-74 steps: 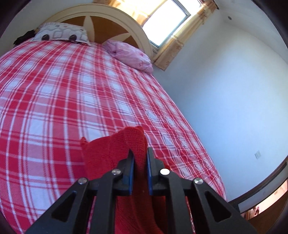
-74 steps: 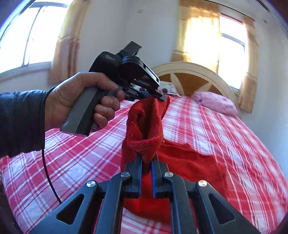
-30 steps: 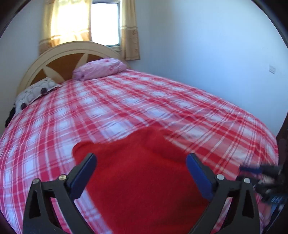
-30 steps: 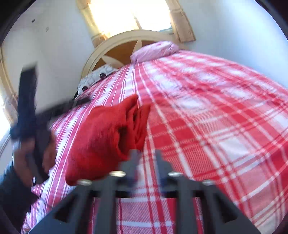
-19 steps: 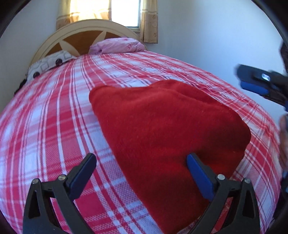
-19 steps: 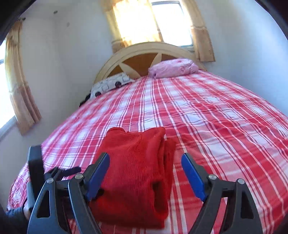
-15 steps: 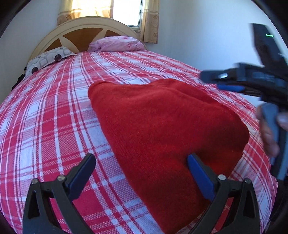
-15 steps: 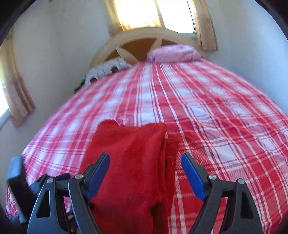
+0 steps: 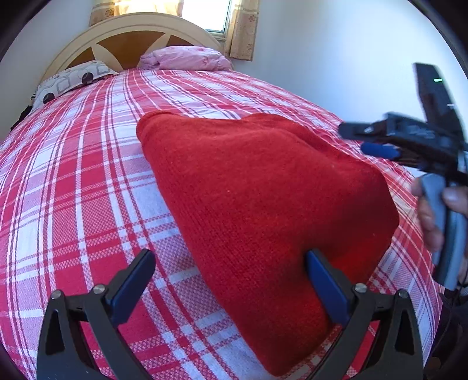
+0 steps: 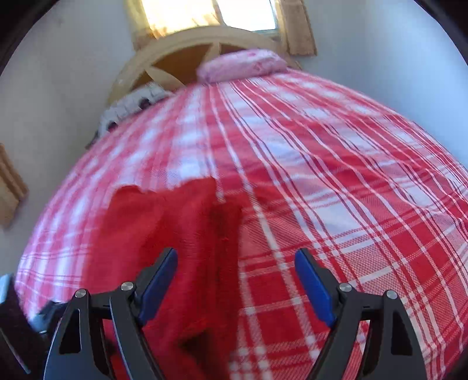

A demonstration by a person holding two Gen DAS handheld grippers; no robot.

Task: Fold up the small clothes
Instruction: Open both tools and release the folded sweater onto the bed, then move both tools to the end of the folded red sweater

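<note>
A red knitted garment (image 9: 263, 198) lies folded into a thick pad on the red and white checked bed cover (image 9: 73, 181). My left gripper (image 9: 231, 286) is open and empty at the garment's near corner, its right finger (image 9: 324, 286) against the cloth. My right gripper (image 10: 235, 280) is open and empty just above the garment (image 10: 181, 233), over its right edge. The right gripper also shows at the right of the left wrist view (image 9: 409, 143), held in a hand.
A pink pillow (image 9: 184, 58) and a patterned pillow (image 9: 70, 79) lie by the cream headboard (image 9: 131, 32). A white wall runs along the bed's right side. A window with tan curtains (image 10: 298, 26) is behind the headboard.
Both grippers let go of the garment and opened, and it now lies folded on the bed. In the last half second the right gripper has dropped closer over the garment.
</note>
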